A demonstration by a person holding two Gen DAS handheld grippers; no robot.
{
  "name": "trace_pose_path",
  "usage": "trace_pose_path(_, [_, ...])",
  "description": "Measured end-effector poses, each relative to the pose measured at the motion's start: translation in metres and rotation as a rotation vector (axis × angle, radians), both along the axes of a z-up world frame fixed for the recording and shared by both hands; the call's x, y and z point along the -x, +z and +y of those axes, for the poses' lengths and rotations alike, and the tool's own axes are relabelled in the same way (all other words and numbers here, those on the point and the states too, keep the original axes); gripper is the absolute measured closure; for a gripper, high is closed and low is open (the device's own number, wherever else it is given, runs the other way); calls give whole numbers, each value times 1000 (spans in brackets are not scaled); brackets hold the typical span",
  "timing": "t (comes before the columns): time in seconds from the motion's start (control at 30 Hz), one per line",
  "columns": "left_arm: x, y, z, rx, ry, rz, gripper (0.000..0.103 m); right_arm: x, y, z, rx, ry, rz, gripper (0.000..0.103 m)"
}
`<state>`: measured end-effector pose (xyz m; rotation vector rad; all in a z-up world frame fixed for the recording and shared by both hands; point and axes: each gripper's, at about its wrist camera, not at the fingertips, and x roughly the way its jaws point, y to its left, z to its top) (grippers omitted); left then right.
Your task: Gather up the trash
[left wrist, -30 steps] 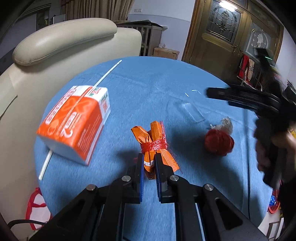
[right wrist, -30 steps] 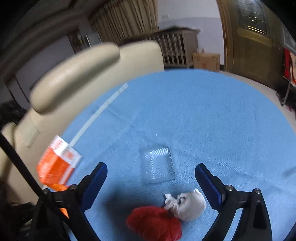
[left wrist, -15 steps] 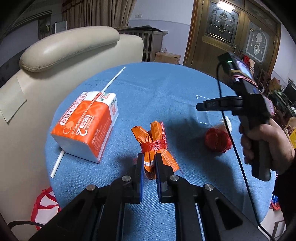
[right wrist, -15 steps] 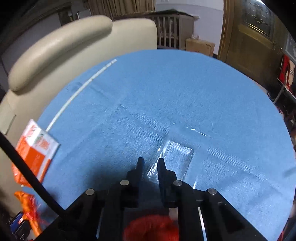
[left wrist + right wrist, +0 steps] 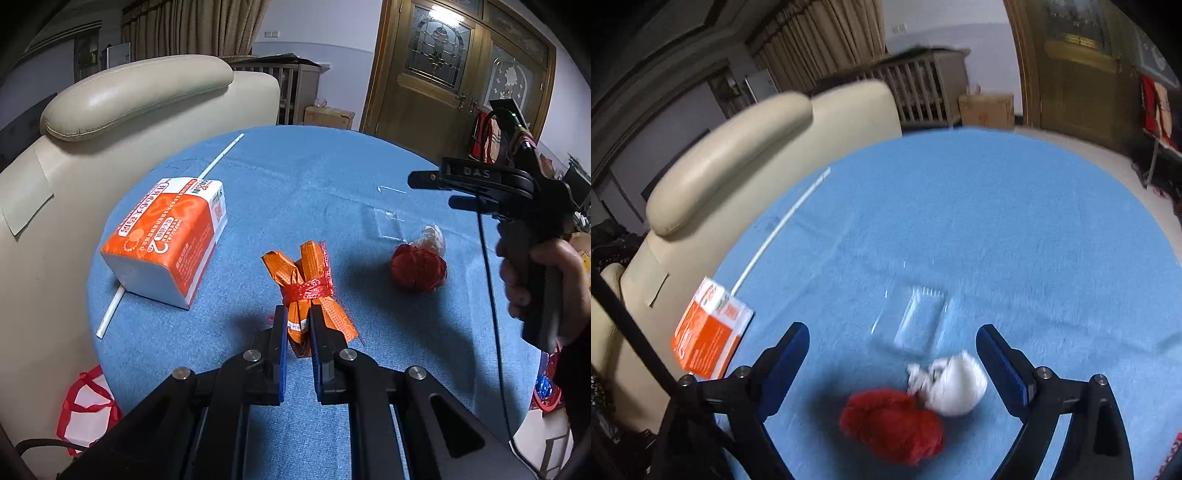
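Observation:
My left gripper (image 5: 297, 321) is shut on an orange wrapper bundle (image 5: 308, 284) tied with red net, on the blue table. A red crumpled ball (image 5: 419, 267) with a white crumpled wad (image 5: 432, 236) beside it lies to the right. In the right wrist view my right gripper (image 5: 892, 345) is open above them, the red ball (image 5: 892, 430) and white wad (image 5: 955, 387) lying between its fingers. A clear plastic tray (image 5: 916, 321) lies just beyond. The right gripper (image 5: 428, 190) also shows in the left wrist view.
An orange and white tissue pack (image 5: 166, 236) lies at the table's left on a long white straw (image 5: 218, 162). A cream leather chair (image 5: 129, 96) stands behind the round blue table (image 5: 314, 166). A red and white bag (image 5: 86, 410) sits on the floor at the left.
My right gripper was open, shut half a second ago, and is open again, back over the red ball and white wad. My left gripper kept its hold on the orange bundle.

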<state>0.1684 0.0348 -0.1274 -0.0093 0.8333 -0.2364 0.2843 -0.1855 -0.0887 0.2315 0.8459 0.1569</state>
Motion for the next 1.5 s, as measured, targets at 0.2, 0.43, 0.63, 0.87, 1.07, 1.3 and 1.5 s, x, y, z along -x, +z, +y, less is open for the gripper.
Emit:
trace_pose_path(0.2, [-2, -3, -4, -7, -14, 3, 91, -43, -20, 18, 91, -61, 91, 12])
trace_pose_path(0.43, [-8, -3, -3, -1, -15, 9, 91, -83, -61, 42, 201, -117, 297, 77])
trace_pose_path(0.63, [-6, 1, -2, 0, -11, 1, 91, -54, -38, 37, 149, -64, 176, 94])
trace_pose_path(0.87, [7, 15, -12, -8, -22, -32, 91, 21, 14, 5, 14, -16, 2, 95])
trace_pose_path(1.07, [23, 22, -23, -21, -34, -50, 91, 87, 30, -23, -60, -20, -36, 93])
trace_pose_path(1.3, [32, 22, -27, -24, -29, -50, 91, 72, 28, -22, -54, -19, -5, 30])
trace_pose_path(1.5, [25, 9, -23, -25, -34, -25, 91, 22, 14, 5, 35, 2, -11, 10])
